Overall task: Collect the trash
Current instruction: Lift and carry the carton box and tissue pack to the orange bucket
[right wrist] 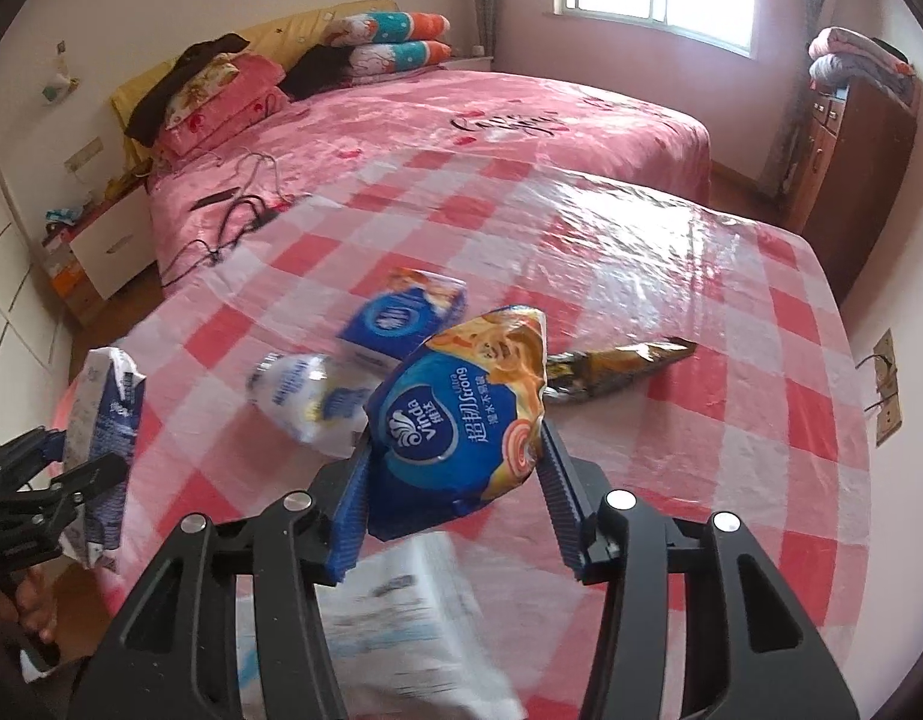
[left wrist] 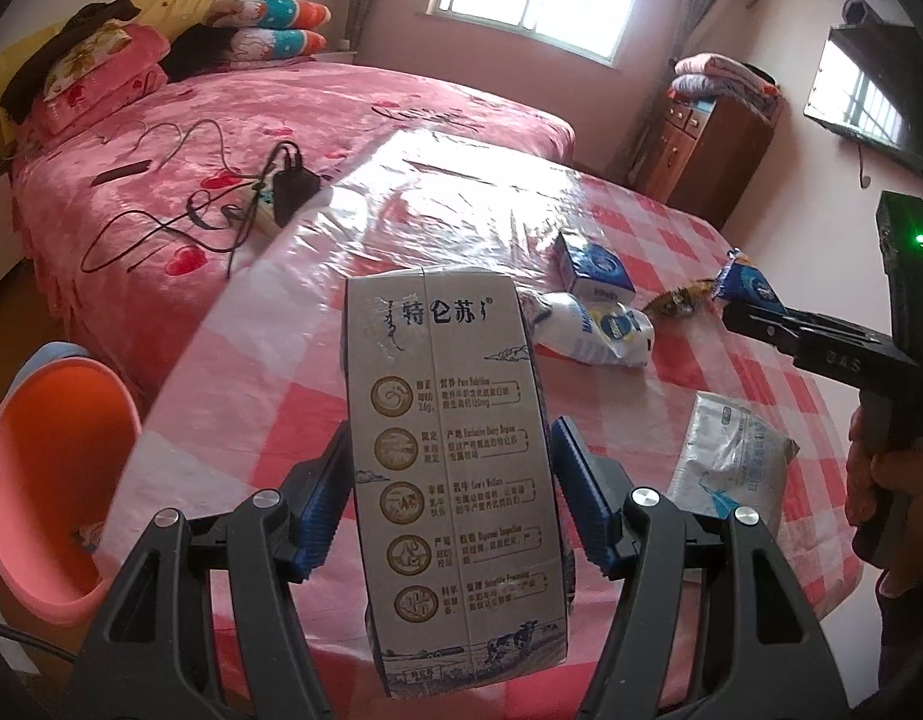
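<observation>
Milk carton, sitting between the left gripper's fingers: showing "特仑苏" at its top — small print below it staying too fine to read.
Blue tissue pack, sitting between the right gripper's fingers: showing "Vinda" and "超韧" — also "Strong".
Right gripper's body, seen beyond the carton: showing "DAS".

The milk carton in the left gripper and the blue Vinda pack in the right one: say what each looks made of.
Milk carton: likely coated paperboard, matte grey, with flat panels and a straight printed seam. Vinda pack: probably thin glossy plastic film, crumpled, puffed and catching highlights between the blue pads.
</observation>
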{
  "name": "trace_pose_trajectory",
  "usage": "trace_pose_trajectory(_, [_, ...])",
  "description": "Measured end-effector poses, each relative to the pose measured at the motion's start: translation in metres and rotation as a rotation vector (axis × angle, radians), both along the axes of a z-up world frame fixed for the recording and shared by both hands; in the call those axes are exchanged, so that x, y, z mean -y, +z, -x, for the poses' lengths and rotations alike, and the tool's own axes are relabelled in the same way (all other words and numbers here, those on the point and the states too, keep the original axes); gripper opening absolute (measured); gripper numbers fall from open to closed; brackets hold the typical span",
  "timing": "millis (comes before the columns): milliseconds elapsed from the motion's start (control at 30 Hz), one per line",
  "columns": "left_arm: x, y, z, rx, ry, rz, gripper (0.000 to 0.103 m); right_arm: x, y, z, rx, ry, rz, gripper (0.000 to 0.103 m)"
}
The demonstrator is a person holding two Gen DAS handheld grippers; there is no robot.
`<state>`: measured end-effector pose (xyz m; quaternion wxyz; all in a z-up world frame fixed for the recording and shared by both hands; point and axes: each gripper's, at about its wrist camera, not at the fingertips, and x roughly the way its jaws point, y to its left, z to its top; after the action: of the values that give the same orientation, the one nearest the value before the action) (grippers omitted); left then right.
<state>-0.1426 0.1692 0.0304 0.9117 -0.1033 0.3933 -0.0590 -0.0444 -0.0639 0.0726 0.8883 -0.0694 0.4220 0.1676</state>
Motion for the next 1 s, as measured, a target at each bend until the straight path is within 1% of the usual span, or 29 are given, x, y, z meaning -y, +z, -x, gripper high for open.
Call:
trace_pose_trajectory(200, [-0.021,0.004,0.009,0.024,0.033,0.018,0.066,-0.034,0.005,0.012,-0.017,0.063,-0.04,0.052])
trace_pose_trajectory(433, [-0.055,0.005,0.018,0.039,0.101,0.036,0.066,-0.089,0.008,0.026,-0.043,0.182,-0.081,0.052])
trace_pose_trajectory(700, [-0.103,0.001,0.028,0.043,0.196,0.06,0.066,-0.154,0.004,0.035,-0.072,0.321,-0.081,0.052])
trace_pose_trajectory(1000, [-0.166,-0.012,0.042,0.026,0.347,0.075,0.066,-0.238,-0.013,0.046,-0.115,0.483,-0.06,0.052])
